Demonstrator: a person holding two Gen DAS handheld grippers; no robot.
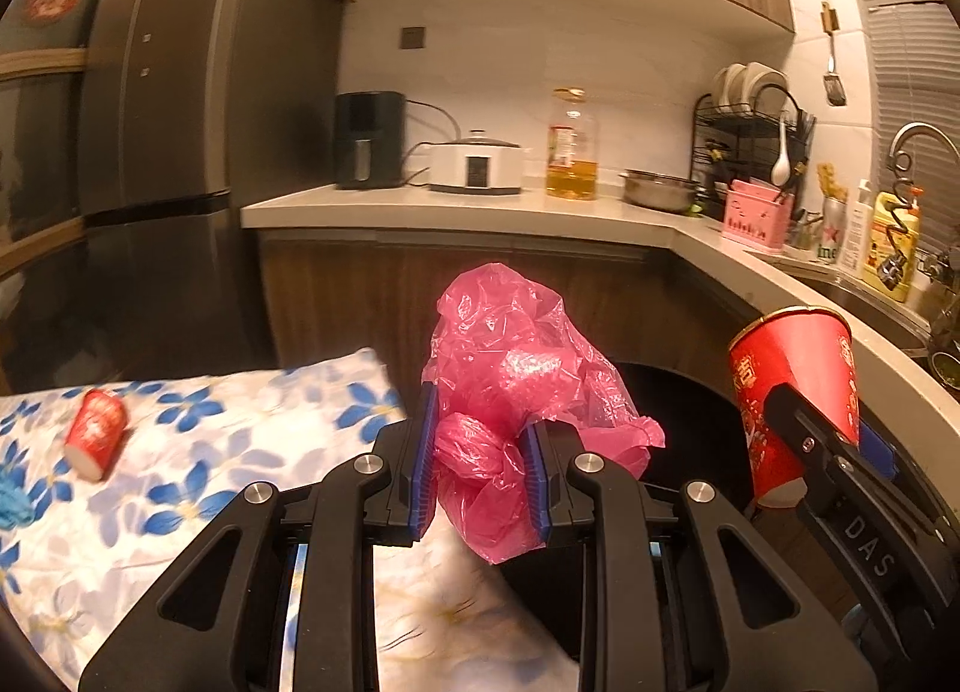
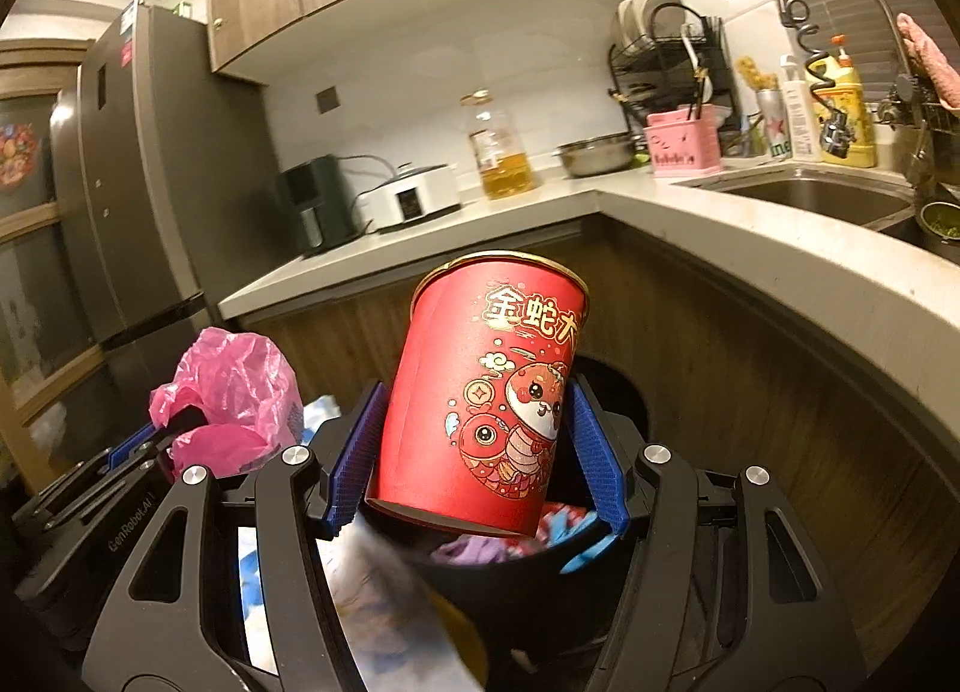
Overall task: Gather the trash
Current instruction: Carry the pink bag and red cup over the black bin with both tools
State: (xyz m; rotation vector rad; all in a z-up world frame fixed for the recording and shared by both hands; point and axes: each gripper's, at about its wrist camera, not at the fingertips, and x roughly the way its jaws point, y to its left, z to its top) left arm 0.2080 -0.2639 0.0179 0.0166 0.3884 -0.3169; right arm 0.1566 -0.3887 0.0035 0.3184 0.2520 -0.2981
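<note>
A kitchen corner with a pale stone counter (image 2: 690, 224) wraps behind a round black trash bin (image 2: 528, 578) already holding scraps. The left gripper (image 1: 480, 470) is clamped on a crumpled pink plastic bag (image 1: 516, 374); the right gripper (image 2: 480, 452) squeezes a red paper cup (image 2: 486, 398) (snake cartoon print) above the bin. Another red paper cup (image 1: 96, 431) lies on the blue-flowered tablecloth (image 1: 240, 440)
</note>
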